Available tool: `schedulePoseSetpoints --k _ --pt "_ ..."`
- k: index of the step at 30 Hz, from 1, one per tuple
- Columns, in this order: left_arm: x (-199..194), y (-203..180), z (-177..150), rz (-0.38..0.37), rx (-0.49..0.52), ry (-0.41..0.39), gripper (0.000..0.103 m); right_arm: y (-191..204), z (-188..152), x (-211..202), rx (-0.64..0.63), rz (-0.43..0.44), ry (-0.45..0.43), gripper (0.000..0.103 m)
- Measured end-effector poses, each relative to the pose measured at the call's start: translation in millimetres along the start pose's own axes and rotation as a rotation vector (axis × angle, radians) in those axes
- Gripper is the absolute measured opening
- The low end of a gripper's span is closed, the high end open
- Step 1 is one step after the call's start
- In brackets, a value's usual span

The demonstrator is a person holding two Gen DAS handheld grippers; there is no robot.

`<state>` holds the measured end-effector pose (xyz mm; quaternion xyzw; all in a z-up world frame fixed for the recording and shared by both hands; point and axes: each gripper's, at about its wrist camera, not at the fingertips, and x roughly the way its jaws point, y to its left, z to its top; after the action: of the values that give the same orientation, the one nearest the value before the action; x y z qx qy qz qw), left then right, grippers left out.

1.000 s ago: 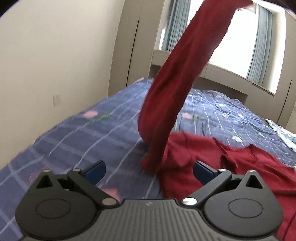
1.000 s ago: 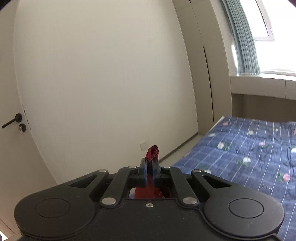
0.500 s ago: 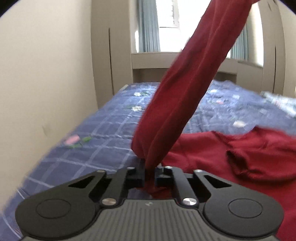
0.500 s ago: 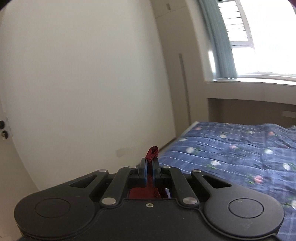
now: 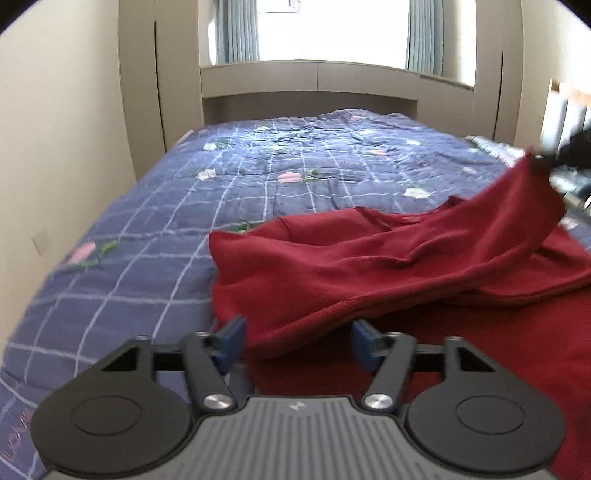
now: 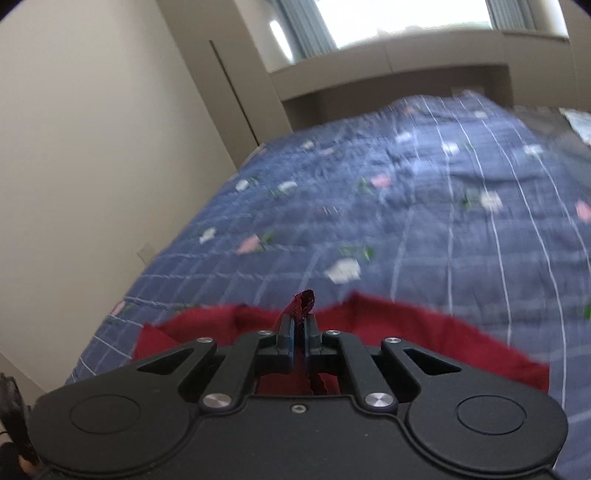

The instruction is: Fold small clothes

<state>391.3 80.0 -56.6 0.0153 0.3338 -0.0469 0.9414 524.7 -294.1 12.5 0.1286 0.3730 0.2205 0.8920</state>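
Here a red garment (image 5: 369,266) lay on the quilt (image 5: 184,240) of a bed, toward the near right part of it in the left wrist view. Its body was spread flat on the quilt, and a long folded band of it ran from just ahead of the left gripper (image 5: 297,341) up and to the right, where its far end rose off the bed.

The left gripper's blue-tipped fingers (image 5: 231,341) stood well spread and were opening. The rolled red edge lay in the gap between them, but neither pad pressed on it.

The right gripper (image 6: 300,334) had its fingers pressed together, pinching a narrow fold of the same red cloth; a small tuft stuck up above the tips and more hung down behind them. In the left wrist view that gripper showed as a dark blurred shape (image 5: 576,147) at the right edge, at the raised end of the band. Below and ahead of it in its own view, the garment (image 6: 406,328) lay across the quilt (image 6: 406,184), blurred.

No container was in view; the bed alone bore the cloth. A pale wall (image 5: 55,147) ran along the bed's left side, and a window (image 5: 332,29) stood behind the headboard (image 5: 314,81).
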Motion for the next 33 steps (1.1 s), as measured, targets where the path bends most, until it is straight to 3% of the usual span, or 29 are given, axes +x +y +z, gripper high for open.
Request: schedulePoseSetpoints --k 1,3,10,14,17,20,21,22,25,27,31,33 --pt "-4 7 -1 -0.022 -0.028 -0.002 0.088 -6 -7 4 0.011 0.003 0.004 0.004" --pt "-8 24 0 -0.04 -0.098 -0.004 0.091 -10 -15 3 0.026 0.011 0.012 0.004" --pt "29 84 31 0.026 -0.324 0.009 0.091 -24 -28 10 0.057 0.023 0.026 0.005" --pt "69 105 45 -0.004 -0.409 0.047 0.089 -30 -36 11 0.067 0.035 0.039 0.006" --pt "97 117 50 -0.046 -0.485 0.088 0.083 -34 -42 13 0.085 0.05 0.047 0.016" --pt "108 120 52 -0.064 -0.525 0.087 0.072 -38 -50 15 0.107 0.067 0.052 0.026" --pt "109 119 52 -0.077 -0.52 0.089 0.054 -39 -52 16 0.108 0.067 0.053 0.029" --pt "110 118 54 -0.101 -0.515 0.096 0.028 -38 -55 17 0.105 0.063 0.058 0.031" --pt "107 107 58 -0.109 -0.461 0.083 0.007 -35 -62 21 0.079 0.04 0.068 0.031" --pt "97 100 63 -0.097 -0.417 0.037 0.006 -30 -64 22 0.052 0.02 0.065 0.006" --pt "82 96 73 -0.041 -0.391 -0.04 0.005 -22 -64 13 0.057 0.025 0.044 0.003" --pt "84 97 77 -0.014 -0.373 -0.035 0.005 -20 -63 7 0.095 0.027 0.049 0.003"
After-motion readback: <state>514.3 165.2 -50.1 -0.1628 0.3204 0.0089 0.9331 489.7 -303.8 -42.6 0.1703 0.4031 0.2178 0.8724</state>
